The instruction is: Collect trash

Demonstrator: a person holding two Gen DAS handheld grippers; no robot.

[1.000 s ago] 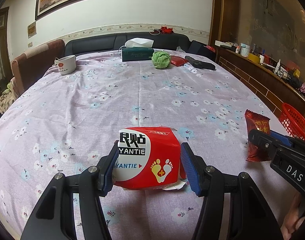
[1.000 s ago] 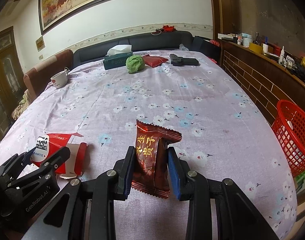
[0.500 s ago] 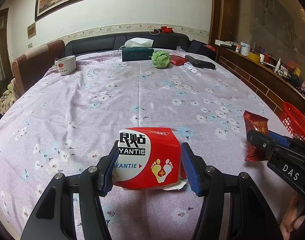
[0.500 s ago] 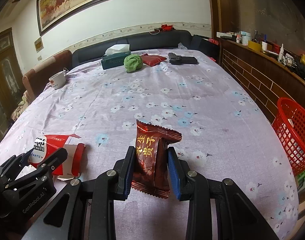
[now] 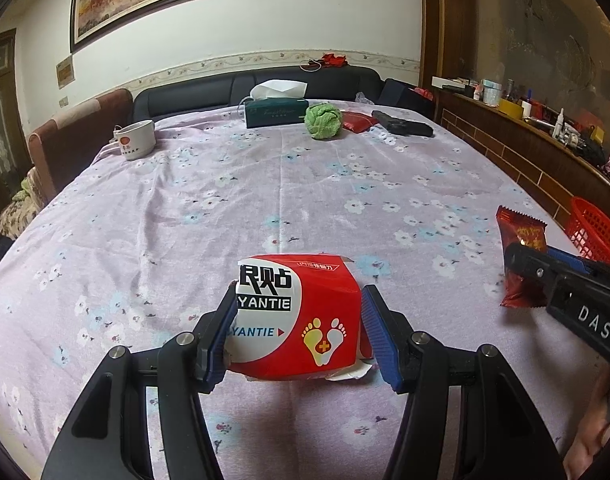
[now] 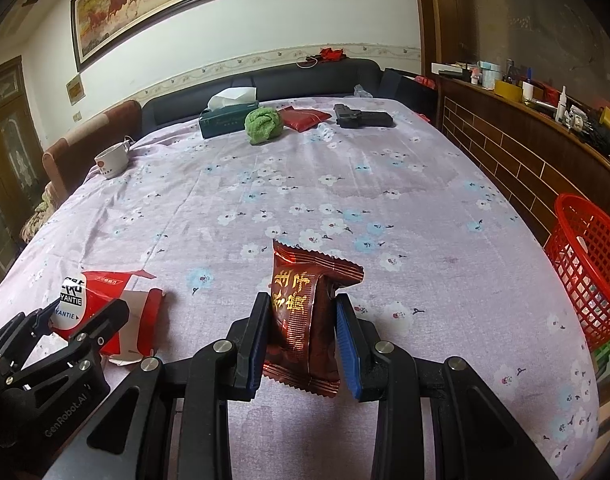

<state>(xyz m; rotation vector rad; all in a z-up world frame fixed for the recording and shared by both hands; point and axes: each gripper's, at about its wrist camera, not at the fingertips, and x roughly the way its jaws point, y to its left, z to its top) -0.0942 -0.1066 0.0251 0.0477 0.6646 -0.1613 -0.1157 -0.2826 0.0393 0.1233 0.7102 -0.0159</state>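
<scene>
A torn red and white box [image 5: 301, 320] with foot prints on it sits between my left gripper's [image 5: 299, 322] blue pads, which press its two sides. In the right wrist view the same box [image 6: 101, 304] shows at the lower left, with the left gripper [image 6: 77, 320] around it. My right gripper [image 6: 301, 328] is shut on a dark red snack packet [image 6: 305, 320] with gold writing, held upright just above the flowered cloth. That packet [image 5: 521, 256] also appears at the right edge of the left wrist view, with the right gripper's fingers [image 5: 553, 276] around it.
A red mesh basket [image 6: 589, 264] stands off the table's right edge, beside a brick-faced counter. At the far end lie a green tissue box [image 6: 225, 120], a green cloth ball [image 6: 263, 125], a red pouch [image 6: 305, 118] and a black object [image 6: 363, 118]. A white cup [image 6: 112, 162] sits far left.
</scene>
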